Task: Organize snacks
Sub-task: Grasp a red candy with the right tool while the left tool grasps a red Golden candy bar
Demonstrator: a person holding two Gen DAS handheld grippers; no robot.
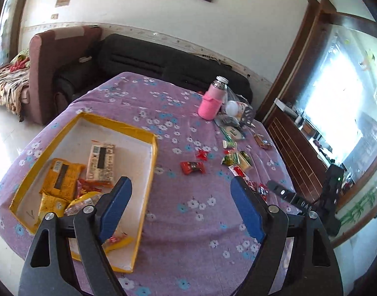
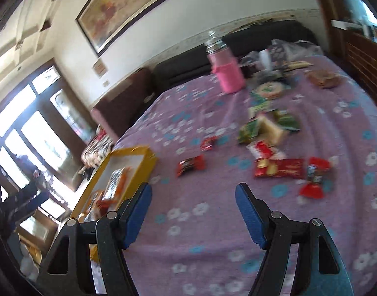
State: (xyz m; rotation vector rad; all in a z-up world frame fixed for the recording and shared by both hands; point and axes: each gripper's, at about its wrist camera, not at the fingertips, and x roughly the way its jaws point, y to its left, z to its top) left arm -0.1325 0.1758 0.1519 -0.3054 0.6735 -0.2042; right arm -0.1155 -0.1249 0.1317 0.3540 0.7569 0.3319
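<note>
left tool [image 1: 181,204] and right tool [image 2: 193,212] both spread apart, holding nothing, above the purple floral tabletop [image 1: 188,241]. yellow tray [image 1: 149,172] at left holds several snack packs. loose red candy [image 1: 192,167] and green packets [image 1: 229,158] lie right of tray, near pink flask [image 1: 210,102].
</note>
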